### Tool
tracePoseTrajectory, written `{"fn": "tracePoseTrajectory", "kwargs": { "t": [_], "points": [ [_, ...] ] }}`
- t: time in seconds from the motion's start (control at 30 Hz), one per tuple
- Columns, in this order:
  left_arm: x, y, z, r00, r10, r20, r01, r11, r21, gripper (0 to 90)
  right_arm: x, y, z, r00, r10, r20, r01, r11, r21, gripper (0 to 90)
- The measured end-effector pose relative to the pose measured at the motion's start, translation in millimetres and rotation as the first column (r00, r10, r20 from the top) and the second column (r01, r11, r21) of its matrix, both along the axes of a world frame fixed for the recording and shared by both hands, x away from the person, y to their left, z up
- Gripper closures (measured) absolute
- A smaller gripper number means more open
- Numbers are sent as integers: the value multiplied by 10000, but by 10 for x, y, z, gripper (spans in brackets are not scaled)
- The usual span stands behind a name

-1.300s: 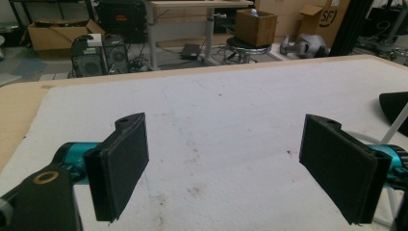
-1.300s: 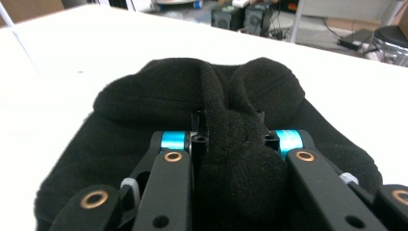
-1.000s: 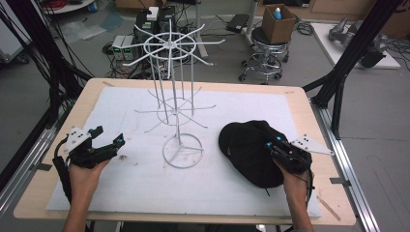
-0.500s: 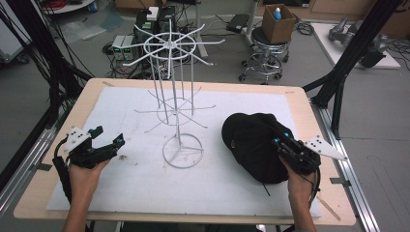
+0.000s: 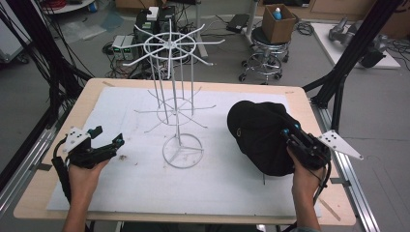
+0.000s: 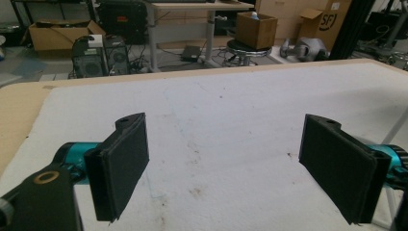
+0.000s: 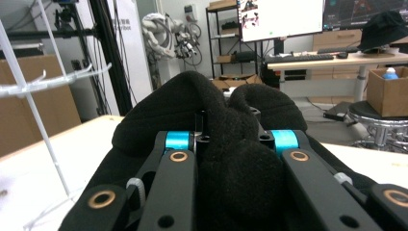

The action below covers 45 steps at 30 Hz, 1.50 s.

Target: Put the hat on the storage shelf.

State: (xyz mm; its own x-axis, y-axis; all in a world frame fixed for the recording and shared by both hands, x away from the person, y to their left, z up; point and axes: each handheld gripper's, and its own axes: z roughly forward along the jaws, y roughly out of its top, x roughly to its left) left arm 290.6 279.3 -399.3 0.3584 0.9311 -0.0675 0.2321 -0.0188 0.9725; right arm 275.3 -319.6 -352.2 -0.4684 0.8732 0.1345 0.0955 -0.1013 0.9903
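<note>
The black cap [image 5: 260, 135] is sitting at the 3 o'clock side of the white mat [image 5: 145, 179], its crown bunching up where the right gripper [image 5: 290, 136] is pinching it. In the right gripper view the jaws are clamping a fold of the black fabric [image 7: 231, 159] between them, so the grasp is judged complete; whether the cap is clearing the mat cannot be told. The white wire display rack [image 5: 174, 101] is standing at the mat's centre toward 12 o'clock, near the cap's 9 o'clock side but apart from it, and all its hooks [image 5: 212, 41] are hanging bare. The likely goal is hanging the cap on that rack, so the carry and the placing on a hook are remaining. The left gripper [image 5: 107, 142] is resting at 9 o'clock, well apart from the rack base [image 5: 183, 151]; its pads [image 6: 125, 163] are standing wide apart over bare mat [image 6: 226, 144], holding nothing.
</note>
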Motion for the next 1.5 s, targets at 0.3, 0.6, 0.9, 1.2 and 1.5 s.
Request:
{"fn": "tracePoseTrajectory", "kwargs": {
  "t": [0.3, 0.6, 0.9, 1.2, 1.5],
  "points": [
    [-1, 7, 1, 10000, -4, -22, 4, 10000, 24, 178, 79, -34, 266, 9989, -232, 407, 230, 9997, 49, 782],
    [-3, 20, 3, 10000, 17, -13, -17, 10000, -14, 178, 191, -26, 615, 9962, -270, 832, 255, 9995, 184, 781],
    [1, 17, 0, 10000, 6, -52, -6, 10000, -2, 178, 245, 8, 904, 9920, -442, 1179, 438, 9990, 56, 781],
    [-3, 20, 8, 10000, -23, -32, 23, 10000, -13, 178, 280, 35, 1181, 9860, -359, 1628, 308, 9989, 340, 779],
    [-1, 16, 9, 10000, -45, -39, 45, 10000, -7, 178, 239, 96, 1458, 9777, -195, 2092, 110, 9991, 420, 778]
  ]
}}
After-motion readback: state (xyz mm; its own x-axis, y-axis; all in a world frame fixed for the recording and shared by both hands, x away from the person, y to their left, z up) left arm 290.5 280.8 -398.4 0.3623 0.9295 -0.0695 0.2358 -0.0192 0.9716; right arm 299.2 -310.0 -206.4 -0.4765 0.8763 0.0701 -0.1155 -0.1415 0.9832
